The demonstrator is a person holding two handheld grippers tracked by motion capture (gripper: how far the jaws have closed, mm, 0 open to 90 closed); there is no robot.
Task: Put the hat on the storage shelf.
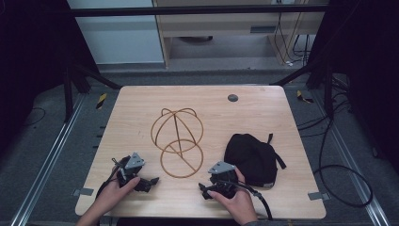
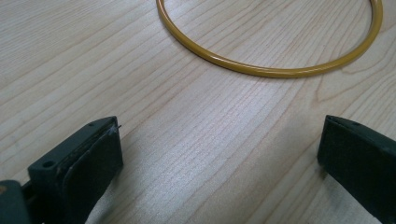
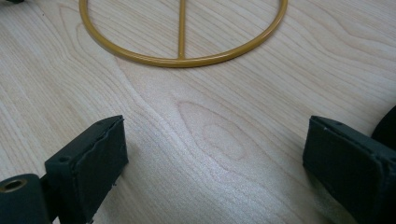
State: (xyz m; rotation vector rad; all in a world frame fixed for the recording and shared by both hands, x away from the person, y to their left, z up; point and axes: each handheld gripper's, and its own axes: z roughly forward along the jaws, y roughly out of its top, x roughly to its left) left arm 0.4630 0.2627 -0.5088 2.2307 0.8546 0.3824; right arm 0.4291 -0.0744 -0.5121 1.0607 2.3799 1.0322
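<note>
A golden-brown wire frame [image 1: 177, 141], made of rings and curved bars, lies at the middle of the wooden table [image 1: 263, 113]. A black cap [image 1: 251, 157] rests to its right. My left gripper [image 1: 149, 181] sits low near the front edge, left of the frame's flat ring, held by a hand. In the left gripper view the left gripper [image 2: 219, 135] is open and holds nothing, with the ring [image 2: 261, 71] ahead of it. My right gripper [image 1: 207, 187] sits beside the cap's front left. It [image 3: 215, 130] is also open over bare wood, facing the ring [image 3: 182, 60], with the cap [image 3: 387, 126] at the right edge.
A small grey round disc [image 1: 232, 98] is set into the table near its far edge. Metal rails [image 1: 47, 160] flank the table on the floor. Black cables [image 1: 339, 174] loop on the floor at the right.
</note>
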